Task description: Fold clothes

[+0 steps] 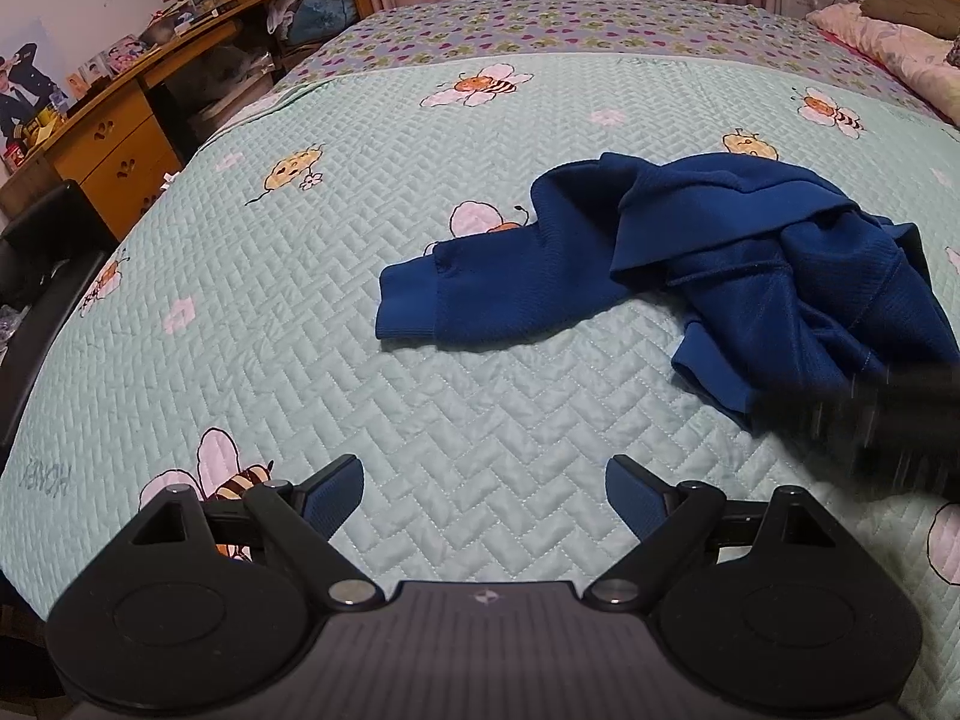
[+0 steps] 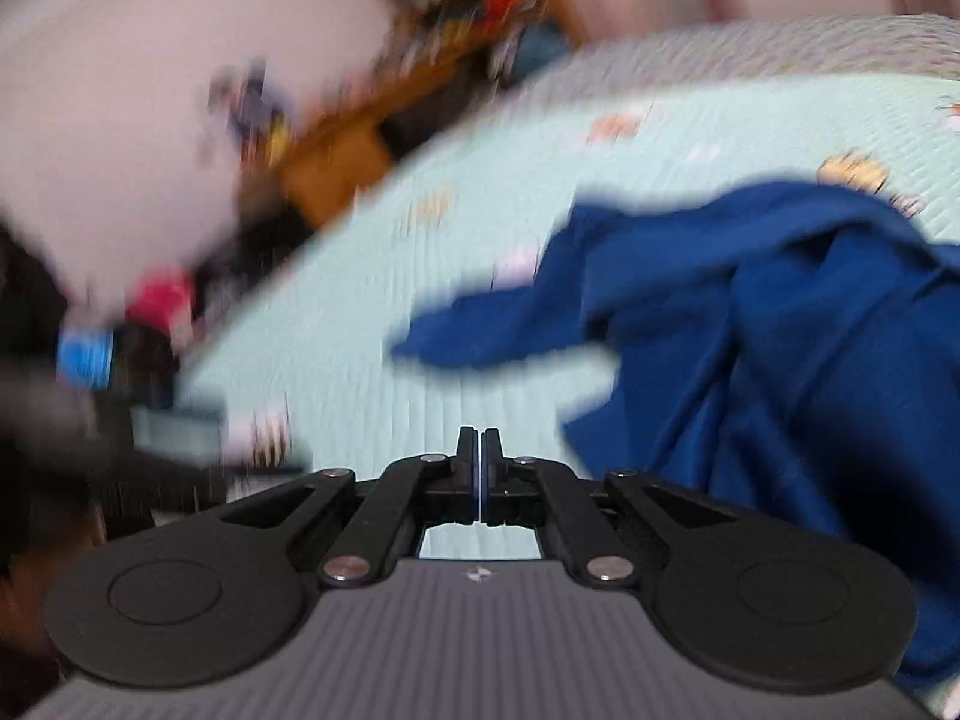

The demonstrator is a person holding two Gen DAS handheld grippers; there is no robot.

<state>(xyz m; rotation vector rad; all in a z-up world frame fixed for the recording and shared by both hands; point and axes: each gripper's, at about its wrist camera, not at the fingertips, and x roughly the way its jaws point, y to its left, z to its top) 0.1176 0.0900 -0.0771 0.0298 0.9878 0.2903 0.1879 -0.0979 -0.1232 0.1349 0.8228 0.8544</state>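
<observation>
1. The crumpled dark blue knit sweatshirt (image 1: 720, 252) lies bunched on the mint quilted bee-print bedspread (image 1: 360, 330), unfolded.
2. The left claw (image 1: 485, 495) hovers wide open and empty, probably ready to grasp.
3. The right claw (image 2: 482, 468), blurred, is pressed closed on nothing beside the fabric.

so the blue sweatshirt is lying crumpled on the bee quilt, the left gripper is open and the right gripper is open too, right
Not quite: the right gripper is shut, its fingers pressed together with nothing between them, as the right wrist view shows. The rest holds: the blue sweatshirt lies crumpled on the bee quilt, and the left gripper is open.
</observation>
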